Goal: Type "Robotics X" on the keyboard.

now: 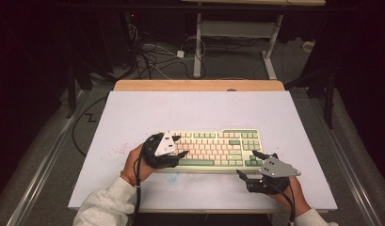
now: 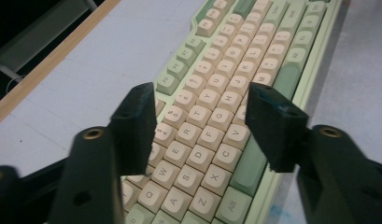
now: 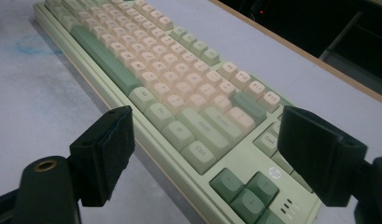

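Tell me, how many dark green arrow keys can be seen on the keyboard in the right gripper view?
3 arrow keys at the keyboard corner between the right gripper jaws: one above, two below. A fourth may be hidden at the picture's bottom edge.

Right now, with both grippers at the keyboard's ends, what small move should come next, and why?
Probably close the left gripper on the keyboard's left end. Its jaws stand open above the letter keys with nothing between them, while the right gripper, also open, straddles the front right corner by the arrow keys. Neither grips it yet.
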